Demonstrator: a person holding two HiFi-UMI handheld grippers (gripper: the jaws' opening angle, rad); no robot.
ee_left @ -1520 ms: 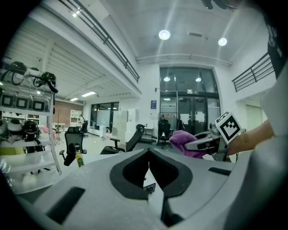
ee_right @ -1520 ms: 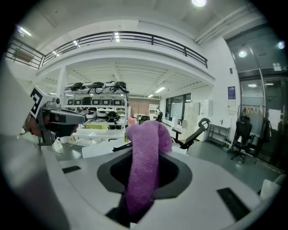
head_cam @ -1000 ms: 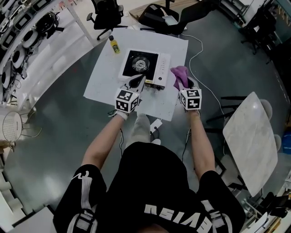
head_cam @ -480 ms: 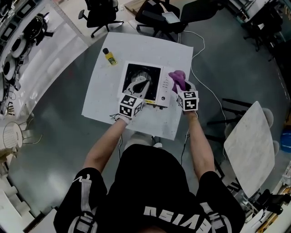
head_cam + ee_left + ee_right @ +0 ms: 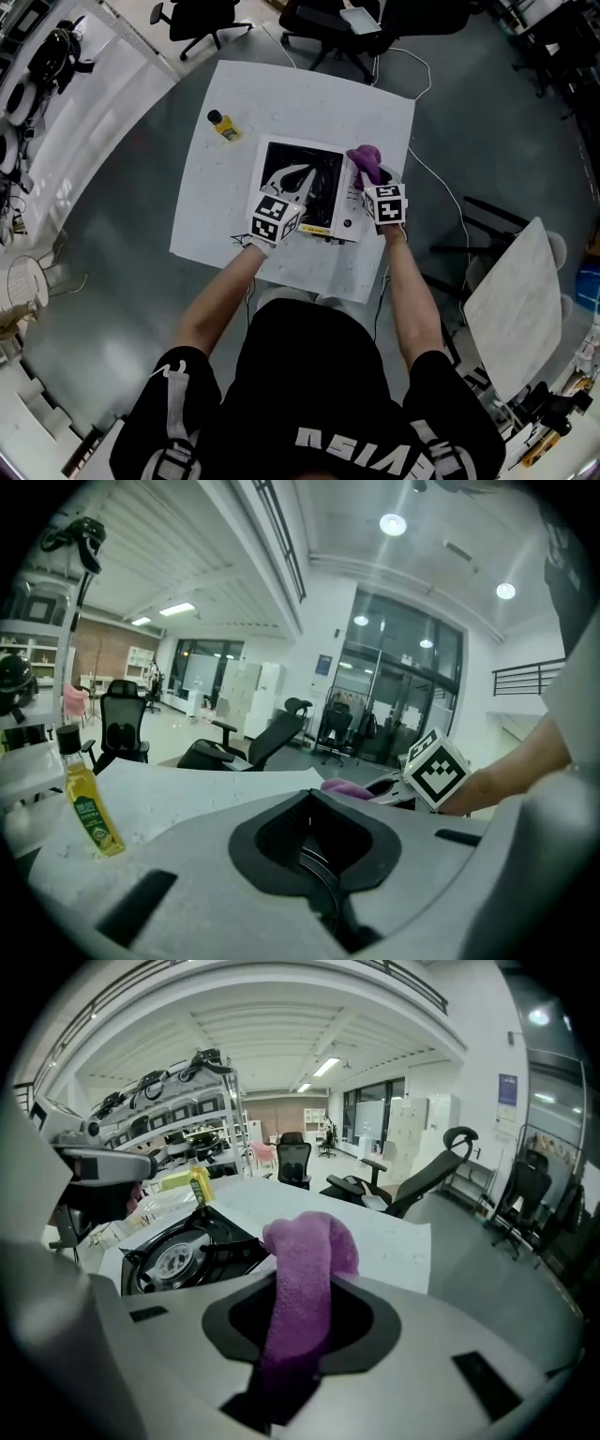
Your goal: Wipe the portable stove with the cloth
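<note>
Your right gripper (image 5: 375, 186) has its jaws clamped on the cloth (image 5: 305, 1269). The fabric is pinched low in the slot and rises through the dark opening. Past the jaw tips it folds over into a rounded lump. It is a purple, fuzzy terry weave, soft and thick, bunched into a narrow strip.

The portable stove (image 5: 323, 192) lies below and to the left of those jaws. In the head view, the cloth's free end sits over the stove's right edge, by the pale control strip. Whether it touches the stove I cannot tell. From the right gripper view, the stove shows a glossy black top, a round metal burner with ringed plates, and dark pan supports around it. The casing is flat, rectangular and cream-white.

Your left gripper (image 5: 292, 180) has its jaws drawn together at the tips with nothing between them. They sit above the black top of the stove, level with the cloth-bearing jaws and off to their left.

The stove rests on a white, speckled square bench (image 5: 281, 94). Beyond the left jaws and further left stands a small bottle (image 5: 89, 808) of yellow liquid, clear-walled, with a black cap and a green label, well apart from the stove.
</note>
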